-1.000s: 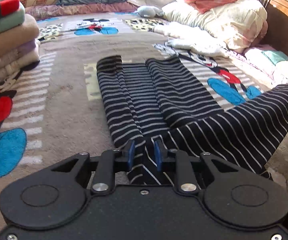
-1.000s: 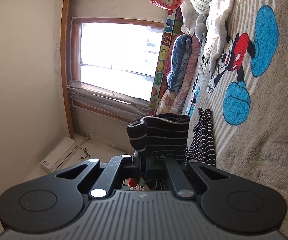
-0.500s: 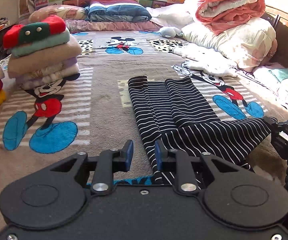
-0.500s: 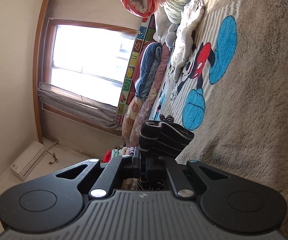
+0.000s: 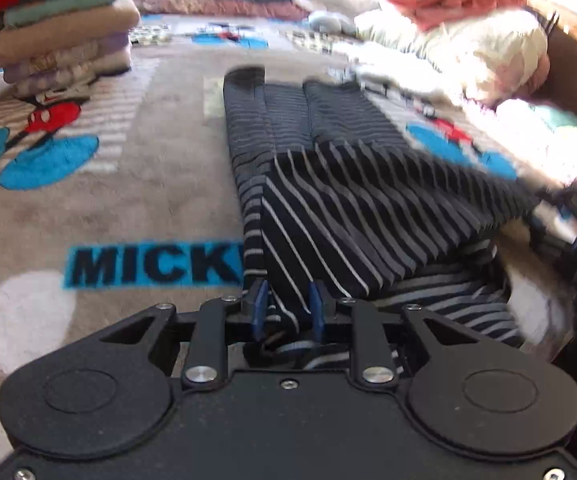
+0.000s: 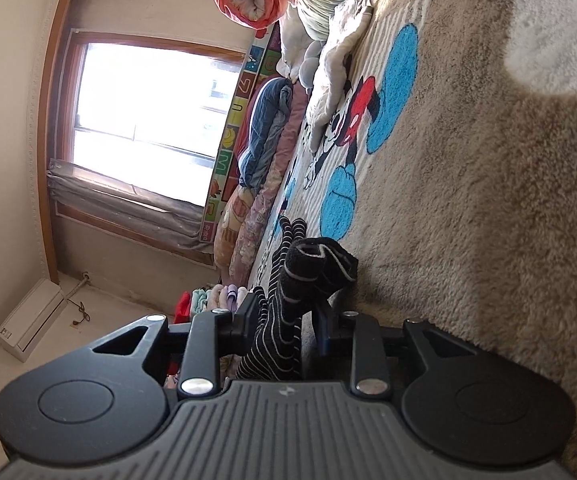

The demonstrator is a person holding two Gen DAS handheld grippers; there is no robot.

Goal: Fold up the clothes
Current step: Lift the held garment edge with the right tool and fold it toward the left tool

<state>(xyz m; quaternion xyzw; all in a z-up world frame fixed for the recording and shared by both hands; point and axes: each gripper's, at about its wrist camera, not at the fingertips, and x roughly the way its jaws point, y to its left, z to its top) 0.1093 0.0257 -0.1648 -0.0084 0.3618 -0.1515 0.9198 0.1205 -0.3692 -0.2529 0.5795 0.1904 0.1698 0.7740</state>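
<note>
Half a second ago the left gripper (image 5: 286,306) stood with nothing between its blue-padded fingers; now its fingers bracket the near edge of the navy, white-striped knit garment (image 5: 328,184). A small gap shows on either side of the cloth, so I cannot tell whether it is pinched yet. The right gripper (image 6: 286,318), which was clamped tight on a bunched end of the same garment, now stands with its jaws clearly parted; the striped cloth rests against its left finger and is free of the right one. That end lies lower, close to the beige fleece cartoon-mouse blanket (image 5: 160,184). The garment's far half lies flat along the blanket with its sides turned in, while the near part is drawn across towards the right. By my reading, one fold is being laid down and the hold handed over. A stack of folded clothes (image 5: 60,24) sits well apart at far left.
</note>
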